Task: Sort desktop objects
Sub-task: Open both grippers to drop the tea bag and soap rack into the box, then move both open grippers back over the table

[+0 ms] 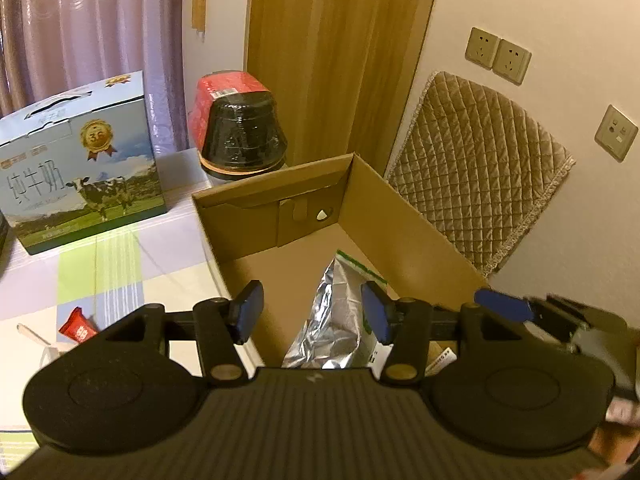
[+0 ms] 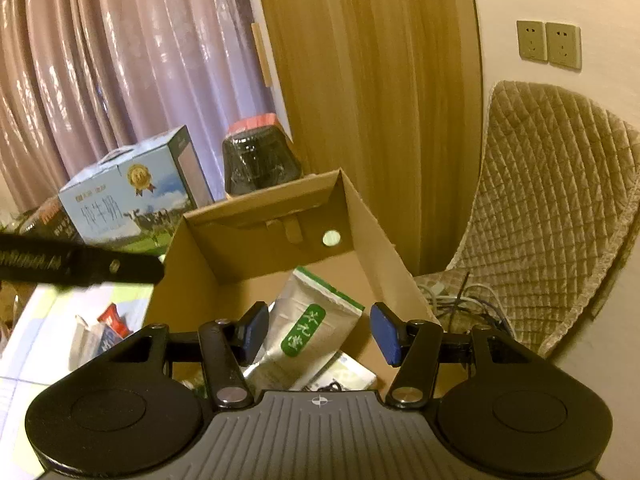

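Both grippers are over the open cardboard box (image 2: 360, 216), which stands on the bench (image 1: 132, 256) at its right side against the wall.

Left gripper (image 1: 314, 312): fingers released, nothing pressed between the pads. The foil pouch (image 1: 332, 320) lies below the gap, inside the box.

Right gripper (image 2: 322, 330): fingers released too. The same foil pouch with its green label (image 2: 312, 332) rests on the box floor, leaning over other flat packets (image 2: 348, 376).

Step in hand, as I judge it: a pouch has gone into the box and both hands are free. Loose items remain on the bench left of the box, a red sachet (image 1: 78, 326) among them.

Next move calls for bringing one gripper left over the box wall, lowering onto the red sachet and closing on its thin edge. It lies flat, so the grasp may slip.
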`<act>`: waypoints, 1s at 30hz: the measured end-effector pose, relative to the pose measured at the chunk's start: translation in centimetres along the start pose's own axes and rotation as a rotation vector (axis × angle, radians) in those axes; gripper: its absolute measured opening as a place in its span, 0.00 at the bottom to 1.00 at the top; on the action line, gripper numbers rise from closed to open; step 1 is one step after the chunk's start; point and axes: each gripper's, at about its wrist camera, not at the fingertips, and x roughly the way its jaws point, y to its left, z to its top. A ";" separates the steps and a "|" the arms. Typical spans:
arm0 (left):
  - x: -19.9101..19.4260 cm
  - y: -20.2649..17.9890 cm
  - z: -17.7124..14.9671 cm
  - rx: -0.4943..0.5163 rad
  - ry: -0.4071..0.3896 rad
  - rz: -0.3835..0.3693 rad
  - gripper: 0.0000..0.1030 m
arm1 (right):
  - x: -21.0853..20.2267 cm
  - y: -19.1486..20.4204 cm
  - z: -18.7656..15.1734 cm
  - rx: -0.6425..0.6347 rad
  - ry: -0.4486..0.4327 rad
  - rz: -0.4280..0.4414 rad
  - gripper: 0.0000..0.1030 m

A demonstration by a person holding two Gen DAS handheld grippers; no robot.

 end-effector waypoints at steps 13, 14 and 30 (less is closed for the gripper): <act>-3.4 2.2 -2.7 -0.059 -0.006 0.007 0.55 | -3.4 -0.4 0.1 0.028 -0.025 -0.018 0.68; -3.8 2.4 -2.9 -0.065 -0.006 0.008 0.55 | -3.8 -0.3 0.1 0.032 -0.026 -0.014 0.70; -13.0 5.3 -9.6 -0.134 -0.024 0.097 0.82 | -10.6 7.0 -1.1 -0.015 -0.061 0.093 0.98</act>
